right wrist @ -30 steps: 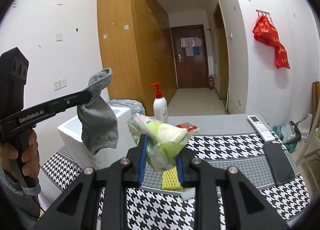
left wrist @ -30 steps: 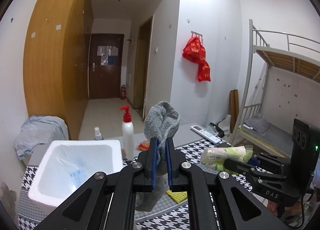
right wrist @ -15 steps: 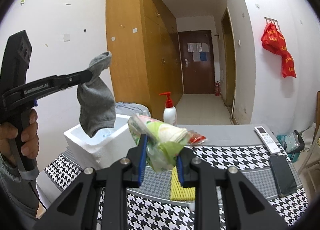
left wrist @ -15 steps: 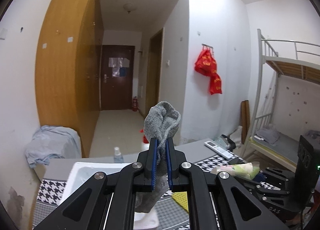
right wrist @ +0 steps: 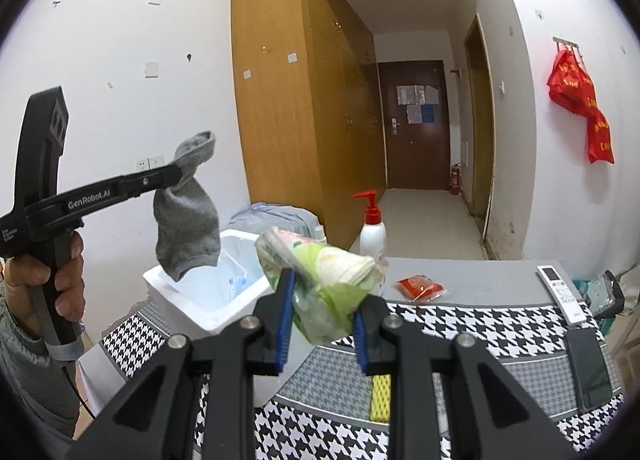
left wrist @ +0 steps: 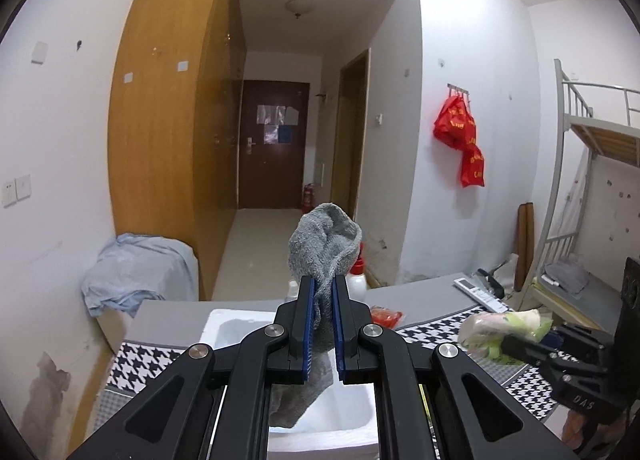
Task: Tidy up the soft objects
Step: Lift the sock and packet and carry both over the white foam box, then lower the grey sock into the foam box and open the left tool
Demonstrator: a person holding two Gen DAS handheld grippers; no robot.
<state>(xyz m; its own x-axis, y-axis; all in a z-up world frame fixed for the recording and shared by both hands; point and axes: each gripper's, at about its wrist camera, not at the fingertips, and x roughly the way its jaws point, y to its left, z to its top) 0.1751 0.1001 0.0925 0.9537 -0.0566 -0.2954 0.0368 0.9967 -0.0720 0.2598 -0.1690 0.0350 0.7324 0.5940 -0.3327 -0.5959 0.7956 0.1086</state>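
Grey sock [right wrist: 187, 216] pinched near its cuff in left gripper [left wrist: 322, 292], fingers [left wrist: 307, 320] nearly together on fabric; toe end hangs above open white foam box [right wrist: 208, 310] at left edge of surface [right wrist: 472, 324]. Right gripper [right wrist: 322, 302] fingers [right wrist: 283, 316] partly apart, clamped on green plastic pack of wipes [right wrist: 320, 280], held above surface just right of box. Pump bottle [right wrist: 372, 230], red packet [right wrist: 420, 287], remote [right wrist: 558, 292] along far edge; phone [right wrist: 588, 368] near right edge; yellow sponge [right wrist: 380, 398] on checked cloth
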